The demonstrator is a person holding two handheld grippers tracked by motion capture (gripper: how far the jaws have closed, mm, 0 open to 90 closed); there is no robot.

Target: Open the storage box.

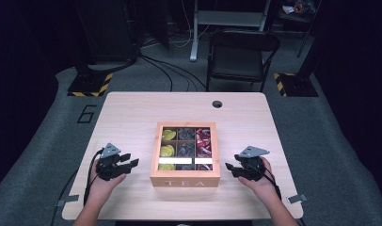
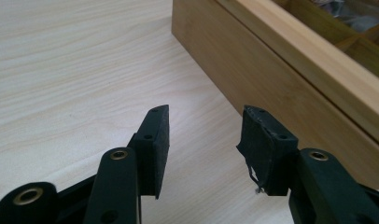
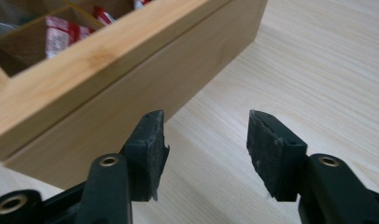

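In the high view we see the tea box [image 1: 185, 155] at the centre of the wooden table [image 1: 132, 113], square-on to us, its front wall lettered TEA facing the bottom of the frame. It is close to square, so we cannot give it a clear long axis; its dividers run up-down and across the frame. Yellow packets [image 1: 167, 150] fill the left column, dark packets [image 1: 185, 149] the middle, red packets [image 1: 203, 141] the right.

Our left gripper [image 1: 128, 162] sits at lower left, jaws aimed toward the box's left wall and apart from it. Our right gripper [image 1: 232, 169] sits at lower right, aimed at the right wall and also apart from it.

The left gripper view shows the left gripper [image 2: 205, 135] with its jaws parted, nothing between them, over bare table, the box's wall running diagonally across the upper right. The right gripper view shows the right gripper [image 3: 206, 140] likewise parted and holding nothing, the box in the upper left with red packets visible inside. The high view alone shows the lettering and all three columns.
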